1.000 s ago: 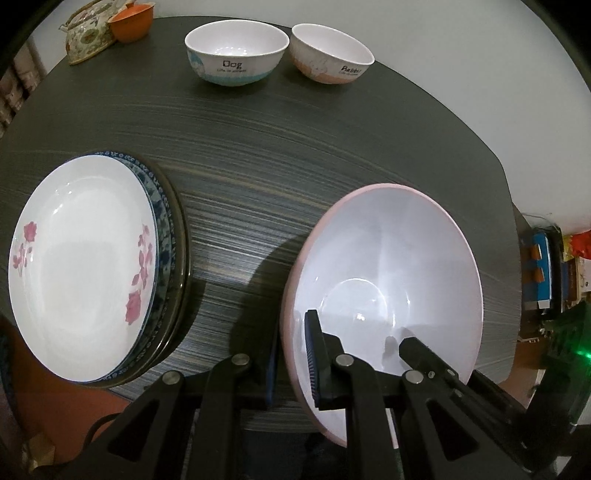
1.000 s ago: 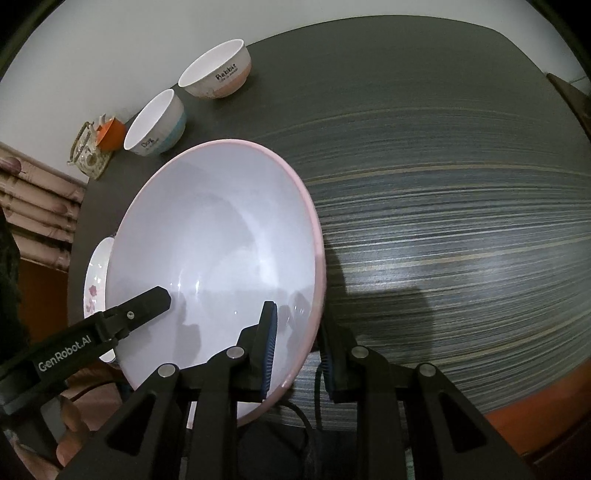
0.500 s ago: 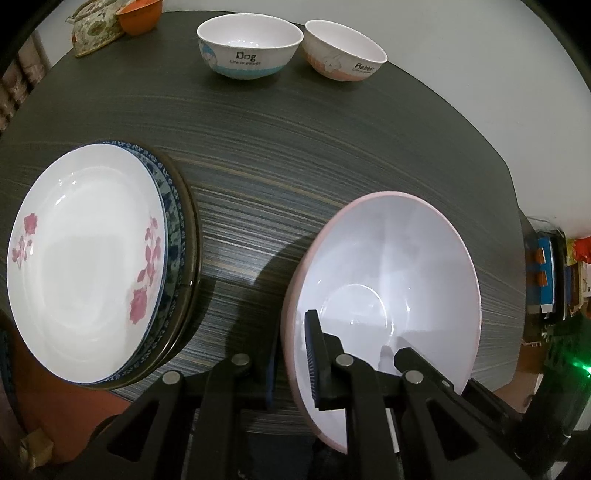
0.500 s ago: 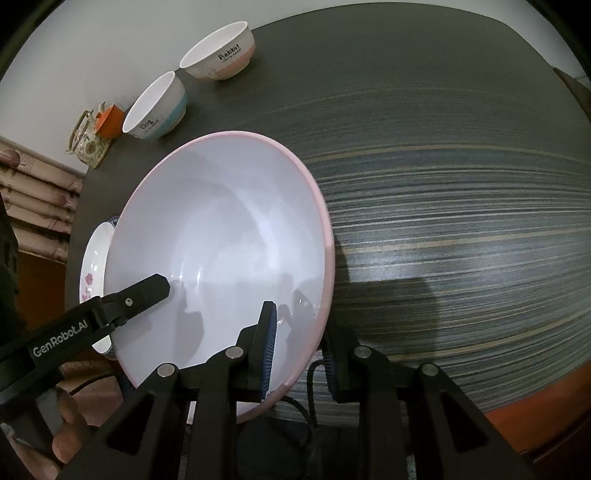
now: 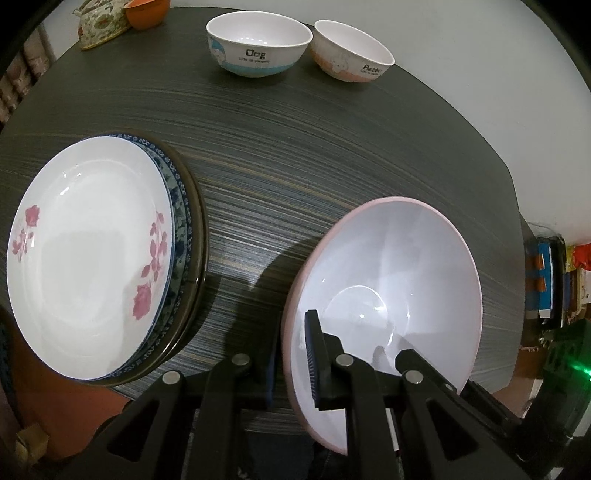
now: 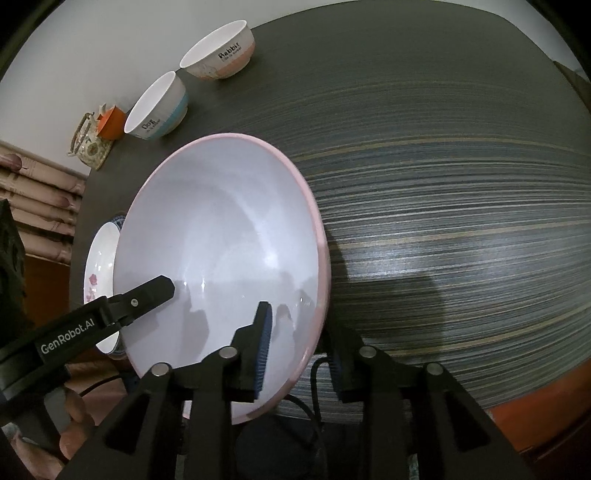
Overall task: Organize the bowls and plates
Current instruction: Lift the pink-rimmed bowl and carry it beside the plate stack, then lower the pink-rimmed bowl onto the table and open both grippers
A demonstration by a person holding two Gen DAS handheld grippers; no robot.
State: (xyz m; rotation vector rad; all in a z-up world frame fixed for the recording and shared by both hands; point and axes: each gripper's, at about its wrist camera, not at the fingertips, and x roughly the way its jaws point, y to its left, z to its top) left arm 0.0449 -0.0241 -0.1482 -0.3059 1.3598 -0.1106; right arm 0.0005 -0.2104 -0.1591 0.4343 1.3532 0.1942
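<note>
"Dog" bowl (image 5: 258, 48), "Rabbit" bowl (image 6: 221, 50), "GenRobot.AI" gripper (image 6: 110, 317)

- The tabletop (image 5: 295, 155) is dark, with fine streaked grain and a rounded far right corner.
- A stack of plates (image 5: 92, 258) lies near left, a pink-flowered white one on top.
- Far side: "Dog" bowl (image 5: 258, 48), "Rabbit" bowl (image 5: 351, 55) just right of it.
- Far left: floral teapot (image 5: 101, 22), orange cup (image 5: 146, 13).

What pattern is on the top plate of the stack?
Pink flowers on white, on the top plate; left wrist view shows it best.
</note>
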